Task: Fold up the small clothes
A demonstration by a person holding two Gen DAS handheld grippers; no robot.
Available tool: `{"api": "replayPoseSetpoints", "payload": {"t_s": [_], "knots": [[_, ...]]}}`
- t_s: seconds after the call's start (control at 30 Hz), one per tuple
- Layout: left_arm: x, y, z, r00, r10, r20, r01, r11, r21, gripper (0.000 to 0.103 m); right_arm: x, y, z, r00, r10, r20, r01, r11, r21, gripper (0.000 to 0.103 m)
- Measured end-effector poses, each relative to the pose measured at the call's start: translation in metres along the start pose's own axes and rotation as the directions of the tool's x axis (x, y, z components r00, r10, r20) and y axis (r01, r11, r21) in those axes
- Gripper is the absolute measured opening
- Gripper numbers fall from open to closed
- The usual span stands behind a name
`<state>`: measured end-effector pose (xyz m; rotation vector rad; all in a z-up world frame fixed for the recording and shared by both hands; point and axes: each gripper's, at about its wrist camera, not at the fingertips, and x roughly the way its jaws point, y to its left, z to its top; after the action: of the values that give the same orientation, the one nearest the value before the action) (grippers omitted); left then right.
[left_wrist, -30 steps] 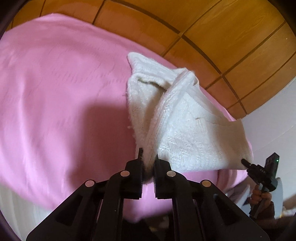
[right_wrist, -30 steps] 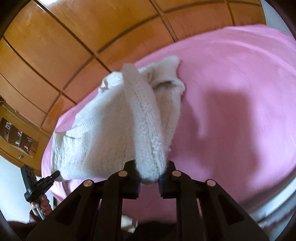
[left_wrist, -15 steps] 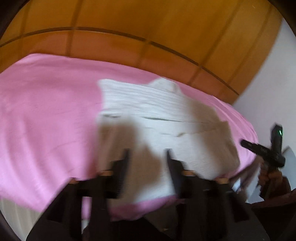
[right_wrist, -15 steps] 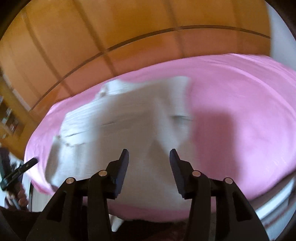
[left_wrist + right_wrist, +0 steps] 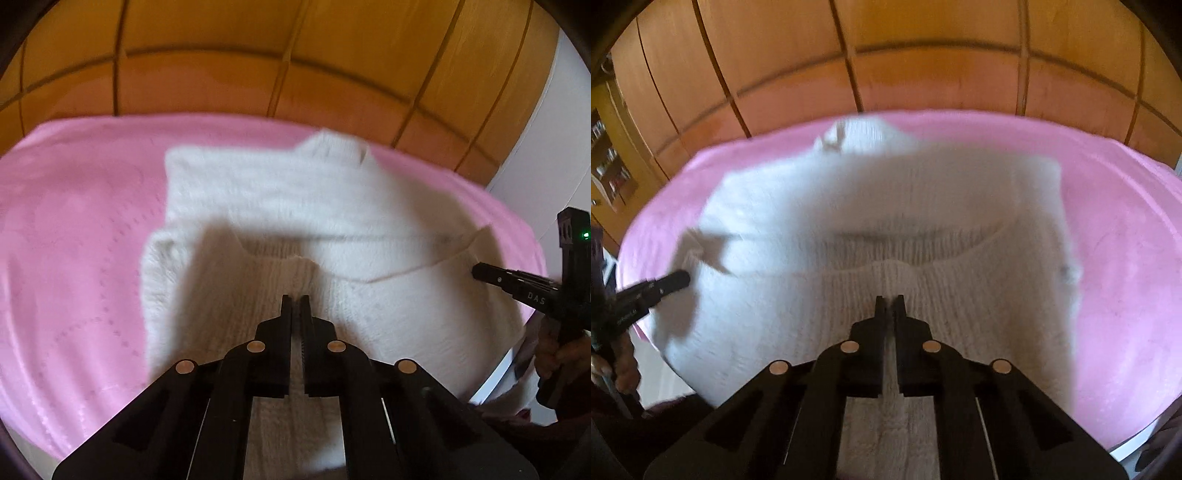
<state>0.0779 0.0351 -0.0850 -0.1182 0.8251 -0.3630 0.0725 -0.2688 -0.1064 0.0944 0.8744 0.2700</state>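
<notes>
Jaws together on both left gripper and right gripper, just snapped closed, empty. White sweater folded once on pink bed; probably more folding left.

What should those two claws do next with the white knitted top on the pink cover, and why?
Probably open, then pinch the near hem and carry it toward the collar. The white knit top lies on the pink cover with sleeves folded in, still long. Left claw and right claw have just closed, holding nothing.
</notes>
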Motion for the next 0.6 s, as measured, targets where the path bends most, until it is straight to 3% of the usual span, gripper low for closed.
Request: {"api": "replayPoseSetpoints", "payload": {"t_s": [0.17,0.27,0.37,0.4,0.5,0.6], "knots": [[-0.021,-0.002,0.022,0.992,0.018,0.127,-0.016,1.000,-0.015,0.003,-0.036,-0.001,0.021,0.991,0.012,0.130,-0.014,1.000,0.021,0.004],[0.010,-0.001,0.033,0.993,0.068,0.095,-0.066,0.998,-0.017,0.003,-0.015,-0.004,0.025,0.994,-0.027,0.107,0.023,0.999,0.039,0.004],[0.058,0.010,0.022,0.989,0.144,-0.038,-0.145,0.989,-0.011,0.003,0.028,-0.009,0.017,0.998,-0.065,0.014,0.063,0.996,0.067,0.004],[0.066,0.010,0.016,0.987,0.154,-0.047,-0.154,0.988,0.002,0.003,0.037,-0.012,0.011,0.998,-0.064,-0.014,0.065,0.994,0.083,0.004],[0.058,0.008,0.013,0.987,0.154,-0.036,-0.154,0.988,0.021,0.004,0.042,-0.017,0.000,0.998,-0.055,0.005,0.054,0.992,0.115,0.005],[0.040,0.016,0.013,0.988,0.153,-0.019,-0.153,0.988,0.003,0.021,0.039,-0.021,0.001,0.999,-0.045,0.003,0.044,0.991,0.129,0.007]]}}
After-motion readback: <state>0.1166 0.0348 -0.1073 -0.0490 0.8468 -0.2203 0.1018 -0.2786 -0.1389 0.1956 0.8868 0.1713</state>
